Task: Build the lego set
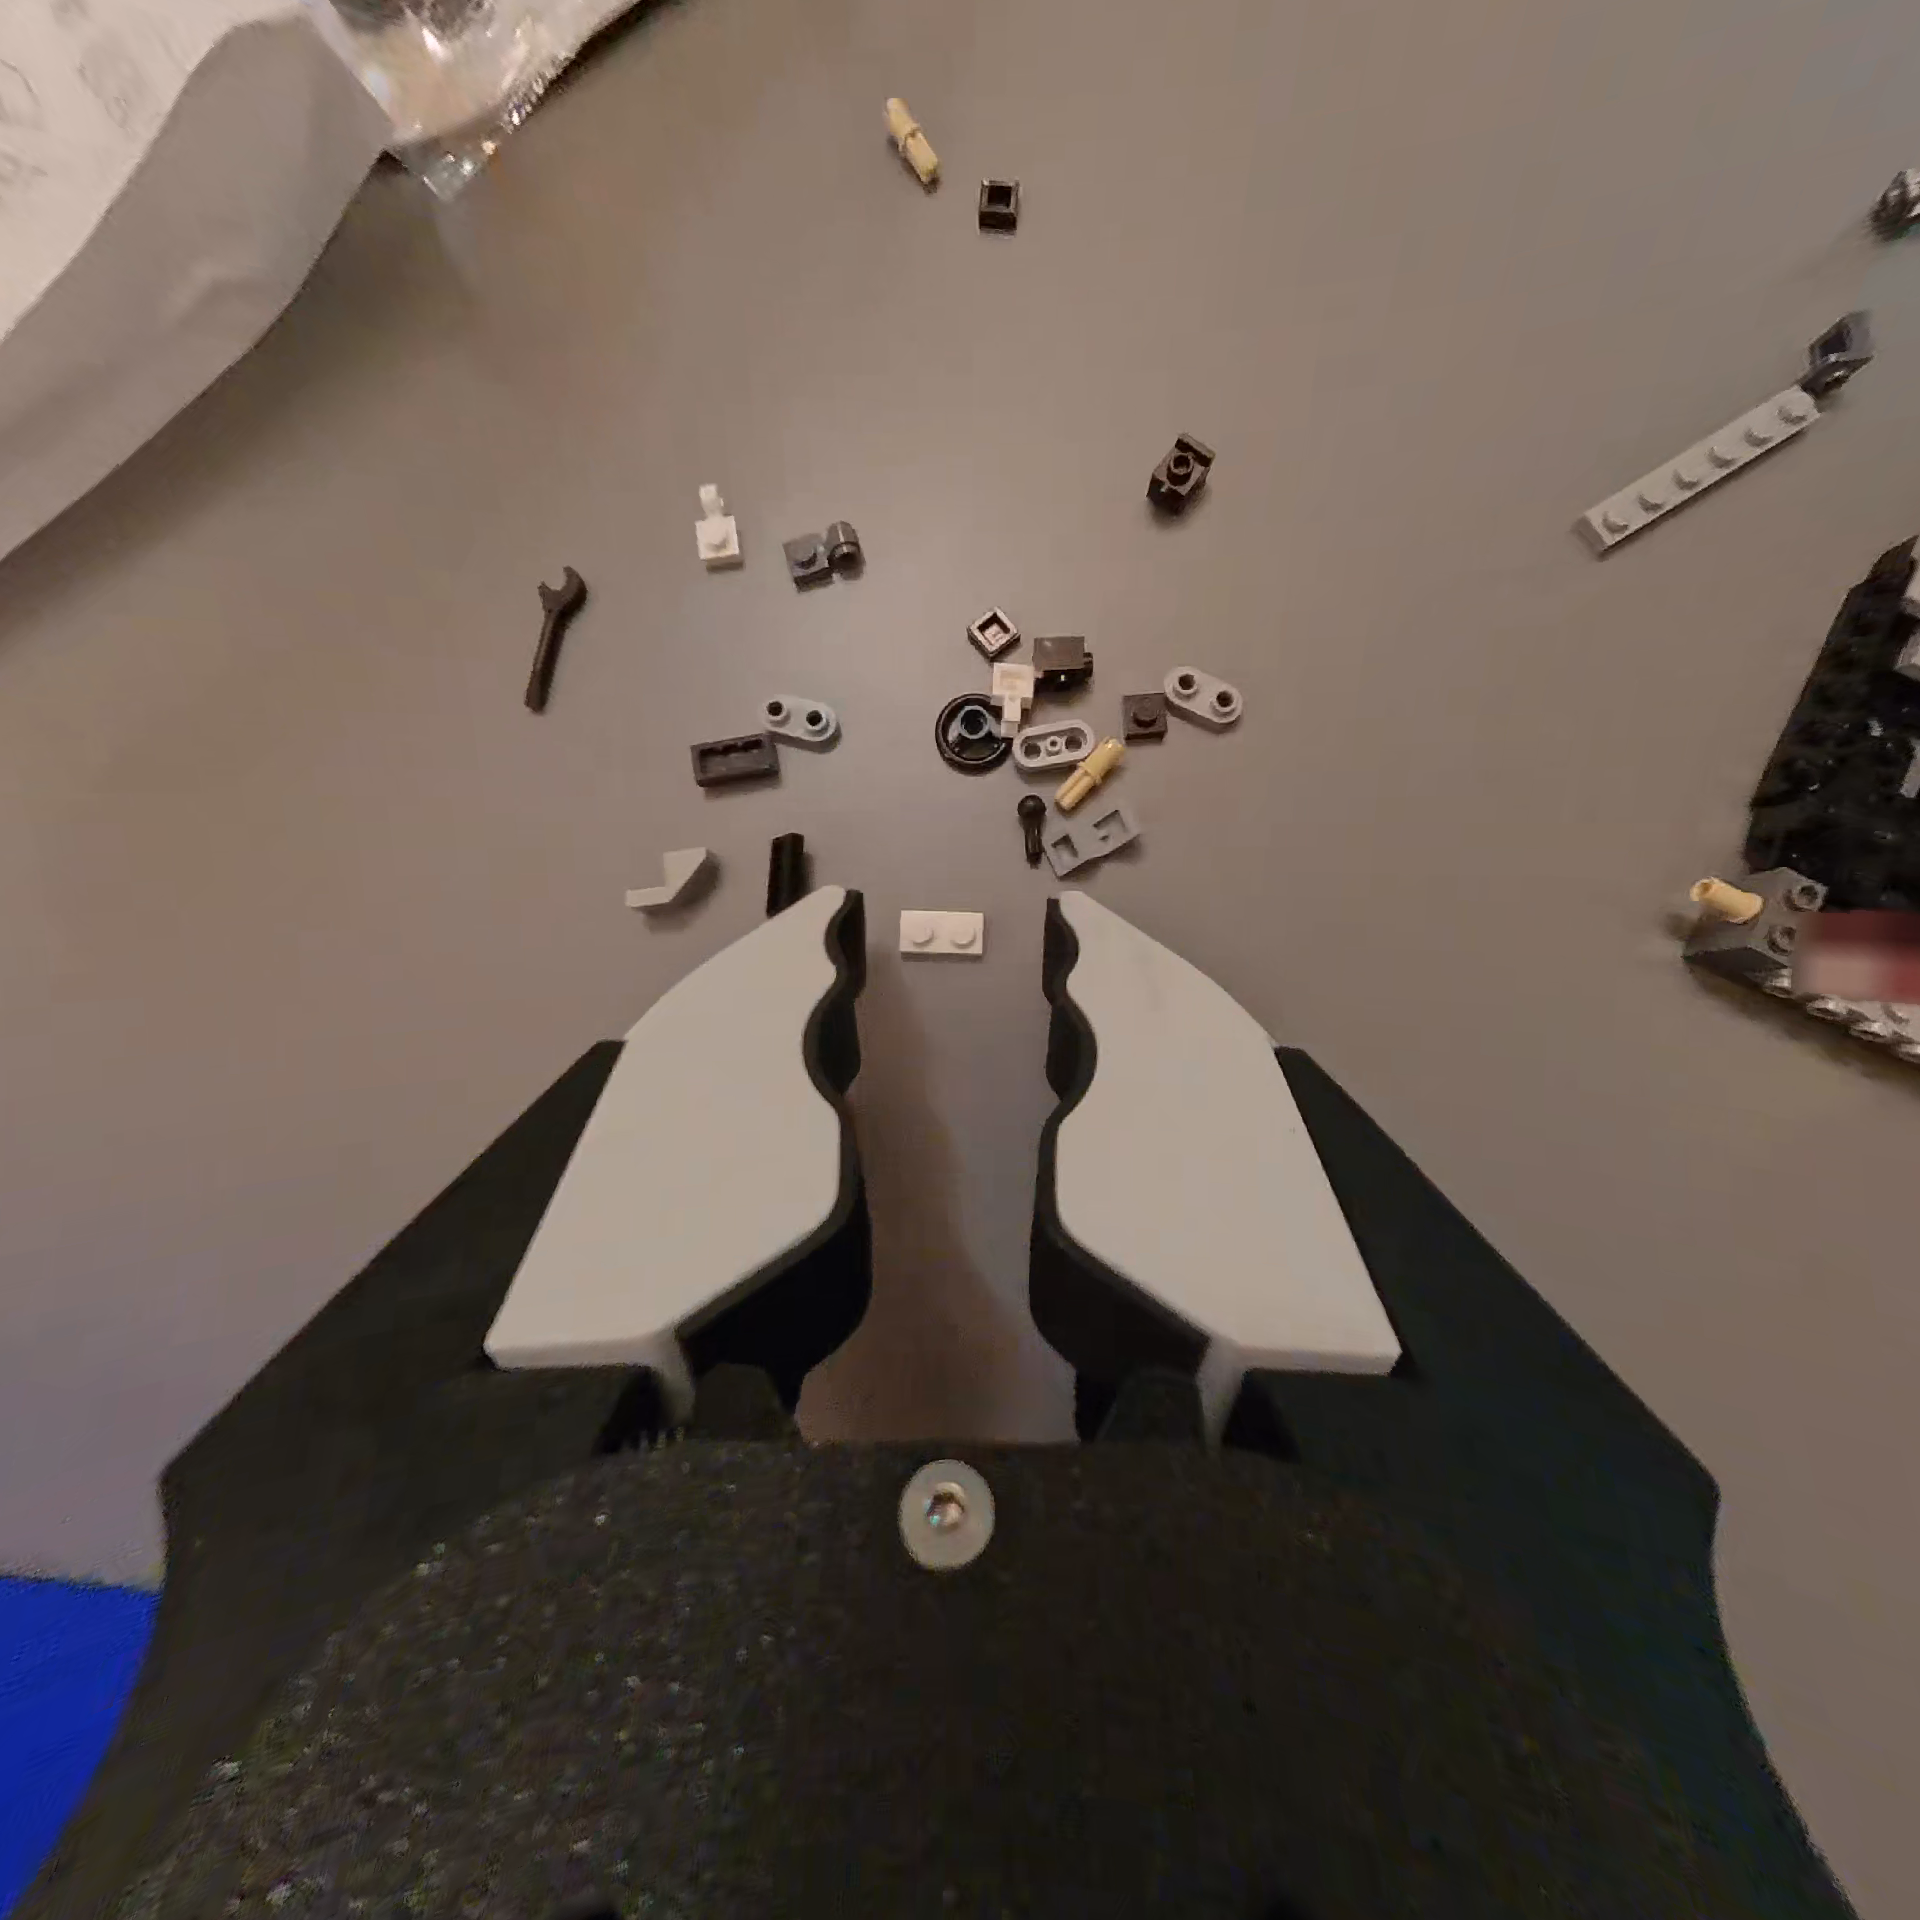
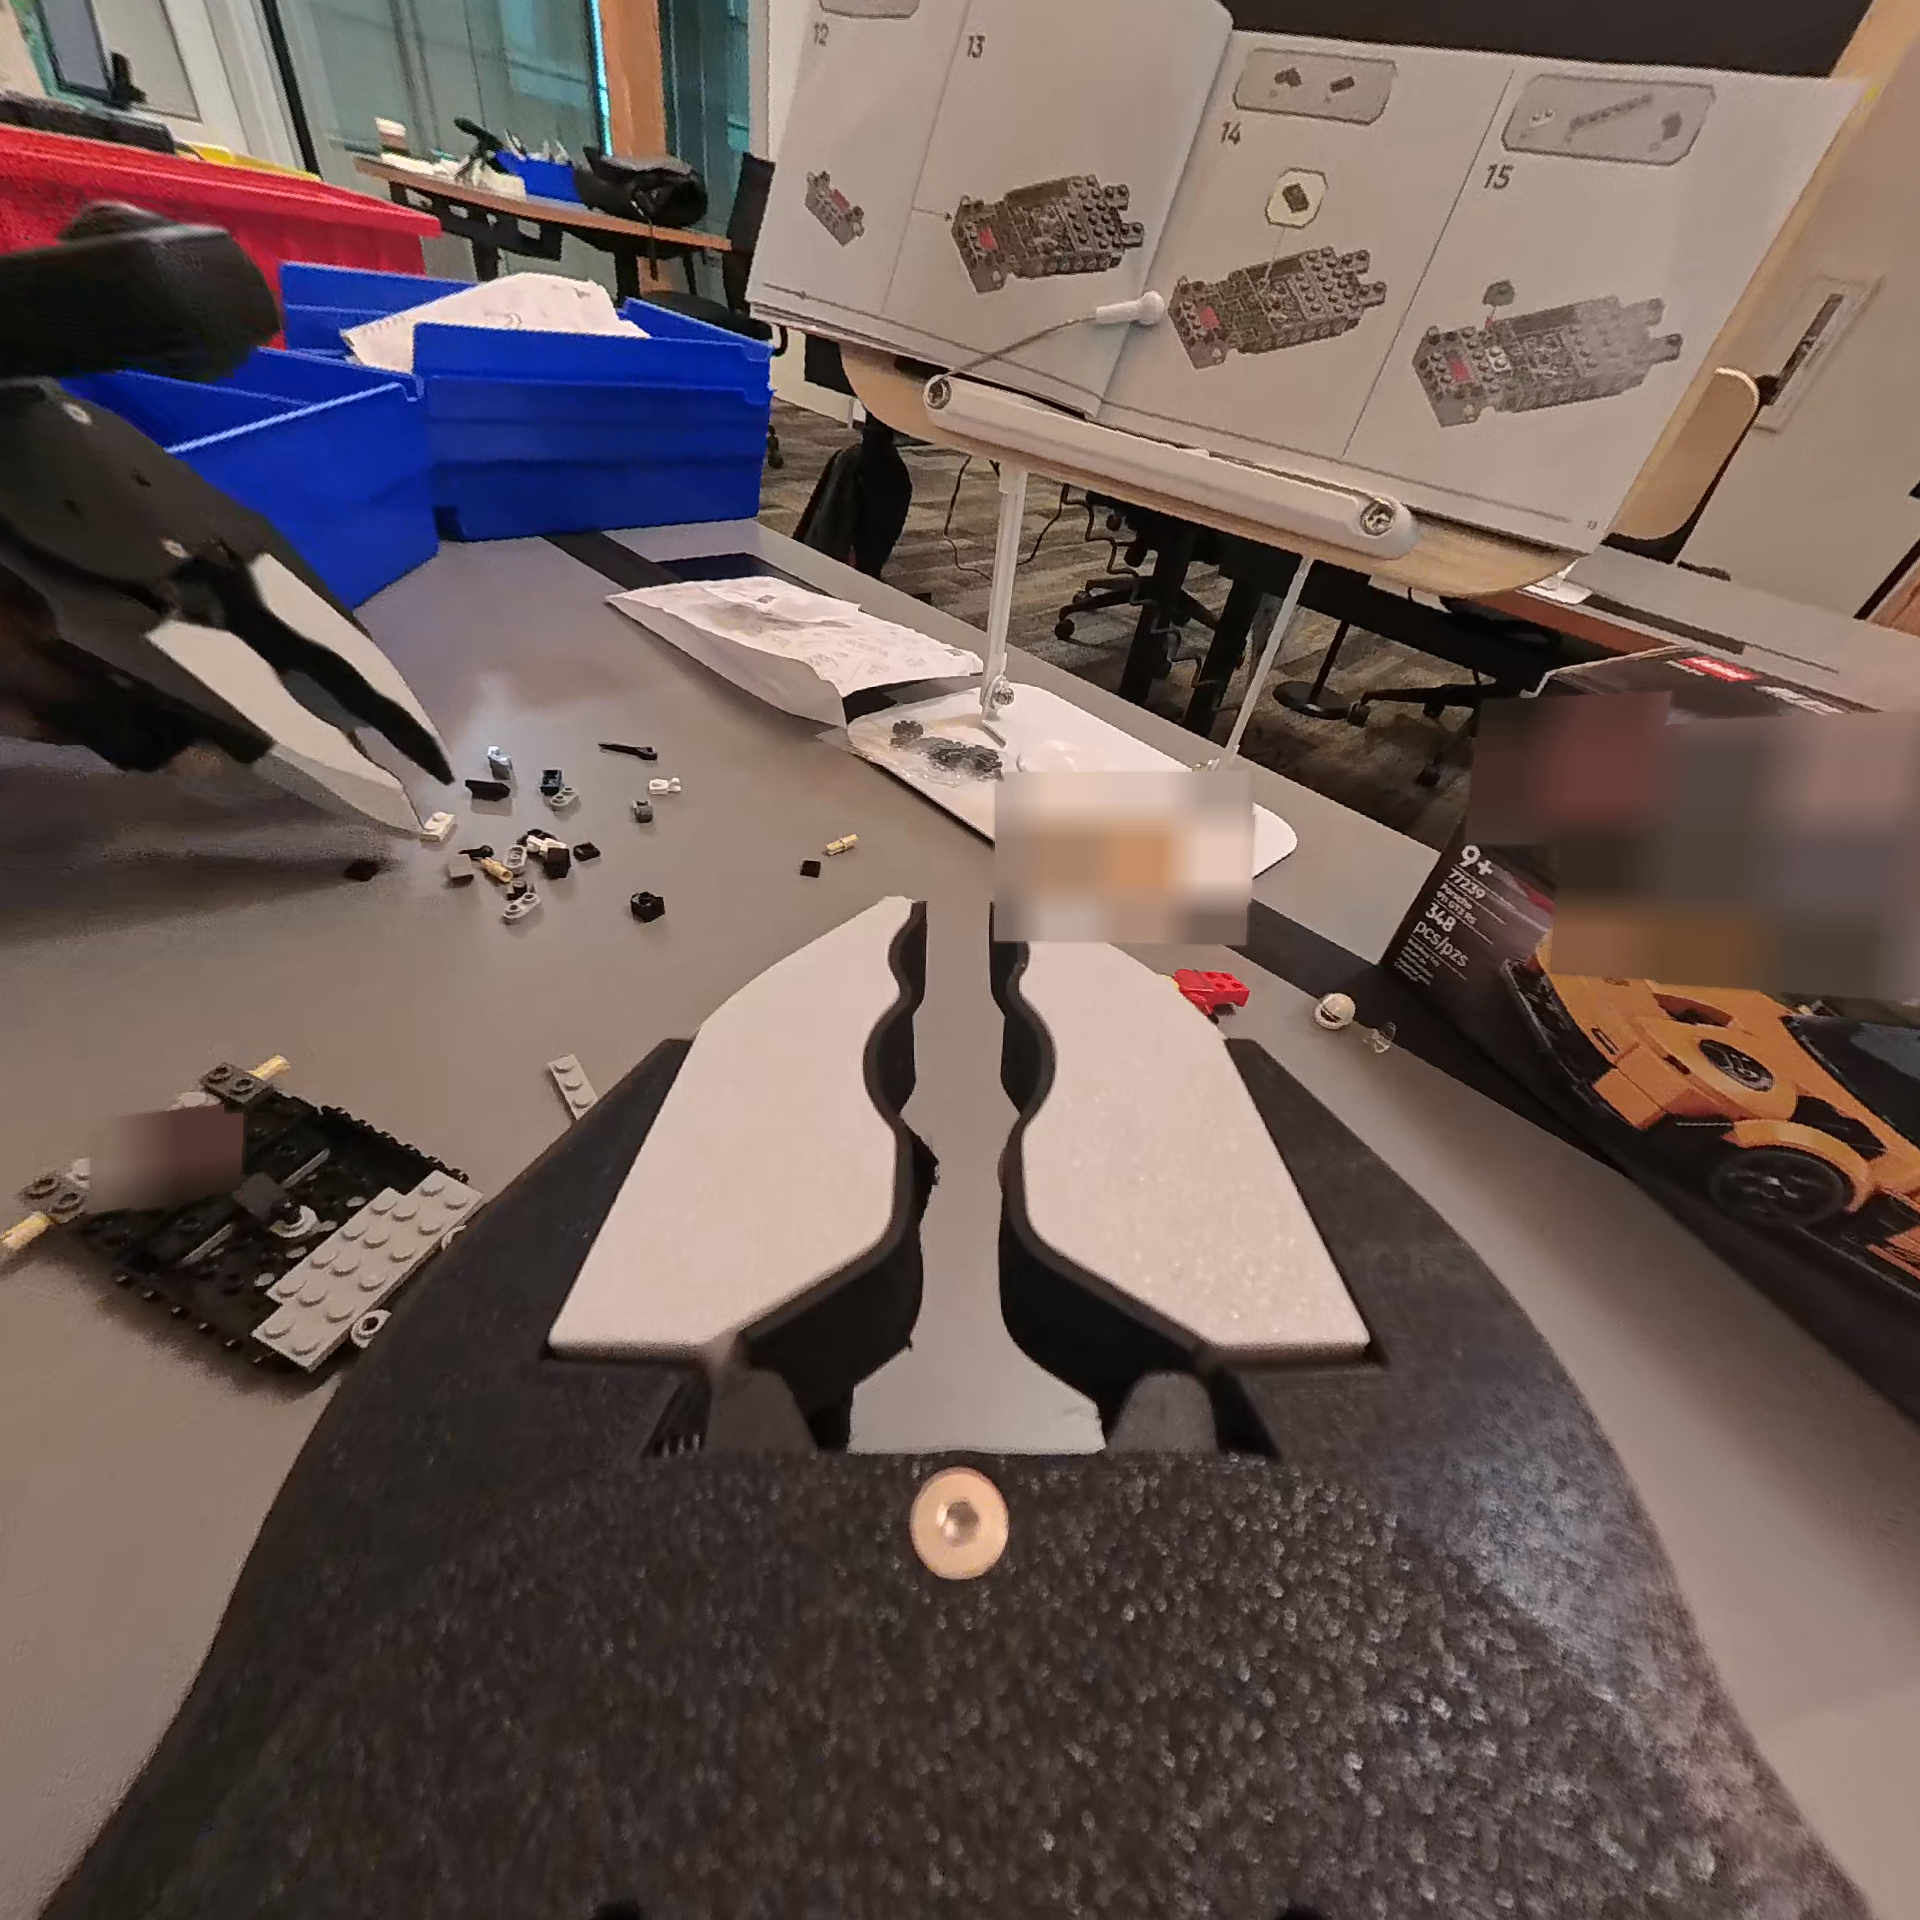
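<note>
My left gripper (image 1: 953, 912) is open and low over the grey table, its tips on either side of a small white 1x2 plate (image 1: 942, 932) without touching it. Several loose small pieces (image 1: 1049, 727) lie just beyond it. The partly built black chassis (image 1: 1839, 748) sits at the right edge. In the right wrist view the left gripper (image 2: 416, 800) hovers over that white plate (image 2: 438, 828). The chassis (image 2: 281, 1236), with a grey plate on it, lies at the near left. My right gripper (image 2: 958, 925) is narrowly open and empty above the table.
An open instruction booklet (image 2: 1299, 239) stands on a holder at the back. The set's box (image 2: 1662, 1060) lies at the right, blue bins (image 2: 520, 416) at the back left, a torn parts bag (image 2: 831, 665) mid-table. A long grey plate (image 1: 1704, 473) and a black wrench (image 1: 556, 649) lie loose. The gap from one gripper's tips to the other's is roughly 30 cm. From my left tips it is roughly 8 cm to the black wrench (image 1: 556, 649); from my right, 30 cm. It is also in sight in the right wrist view (image 2: 622, 750).
</note>
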Demonstrator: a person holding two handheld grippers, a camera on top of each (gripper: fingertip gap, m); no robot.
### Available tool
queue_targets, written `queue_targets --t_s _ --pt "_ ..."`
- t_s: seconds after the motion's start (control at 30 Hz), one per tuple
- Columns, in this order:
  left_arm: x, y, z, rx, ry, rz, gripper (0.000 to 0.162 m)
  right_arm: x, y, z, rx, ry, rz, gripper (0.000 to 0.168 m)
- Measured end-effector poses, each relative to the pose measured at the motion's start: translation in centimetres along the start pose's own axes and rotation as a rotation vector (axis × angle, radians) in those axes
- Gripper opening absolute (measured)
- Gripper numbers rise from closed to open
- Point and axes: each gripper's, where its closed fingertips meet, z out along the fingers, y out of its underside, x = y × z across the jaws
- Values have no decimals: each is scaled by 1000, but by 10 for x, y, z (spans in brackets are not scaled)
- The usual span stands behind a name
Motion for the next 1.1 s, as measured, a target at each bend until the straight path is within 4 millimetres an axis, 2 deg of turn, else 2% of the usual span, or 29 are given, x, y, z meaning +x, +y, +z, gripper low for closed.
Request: queue_targets --t_s 0.2,0.8,1.1 --pt "3 13 2 -40 47 38 33 -1 0 0 -3 -9 0 11" --pt "0 9 7 -92 76 5 15 -3 3 1 -15 -21 -4 11" --pt "0 10 6 -78 73 38 15 -2 2 -1 -10 -18 -5 11"
